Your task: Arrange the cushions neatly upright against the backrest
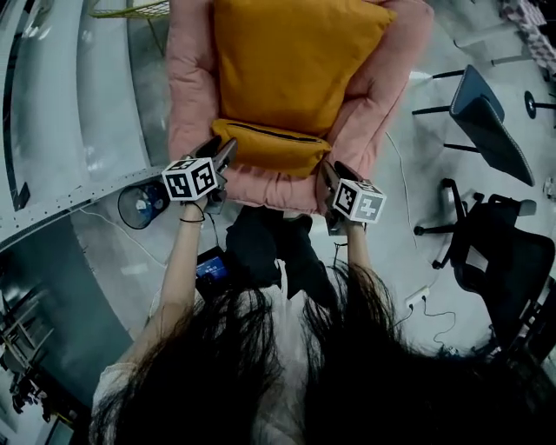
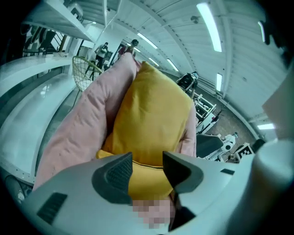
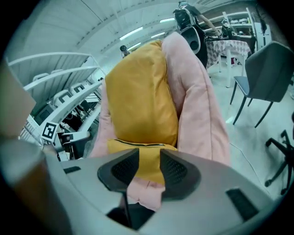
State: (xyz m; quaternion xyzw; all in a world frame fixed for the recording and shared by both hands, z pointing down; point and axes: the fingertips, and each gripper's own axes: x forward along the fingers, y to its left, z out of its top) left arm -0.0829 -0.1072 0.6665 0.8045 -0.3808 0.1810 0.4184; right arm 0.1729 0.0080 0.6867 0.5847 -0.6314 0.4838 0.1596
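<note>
A pink padded armchair [image 1: 187, 78] holds two yellow cushions. One yellow cushion [image 1: 291, 65] stands upright against the backrest, also seen in the left gripper view [image 2: 151, 114] and the right gripper view [image 3: 138, 101]. The second yellow cushion [image 1: 269, 148], with a dark zip, lies flat along the front of the seat [image 3: 120, 148]. My left gripper [image 1: 224, 155] hovers at that cushion's left end, jaws apart with nothing pressed between them [image 2: 148, 158]. My right gripper [image 1: 330, 174] hovers at its right end, also open and empty [image 3: 149, 153].
A grey chair [image 1: 486, 122] and a black office chair [image 1: 504, 252] stand on the floor to the right. A blue round object [image 1: 139, 204] lies left of the armchair by a white curved ledge. A yellow wire basket [image 1: 130, 10] sits at the far left. Cables run over the floor.
</note>
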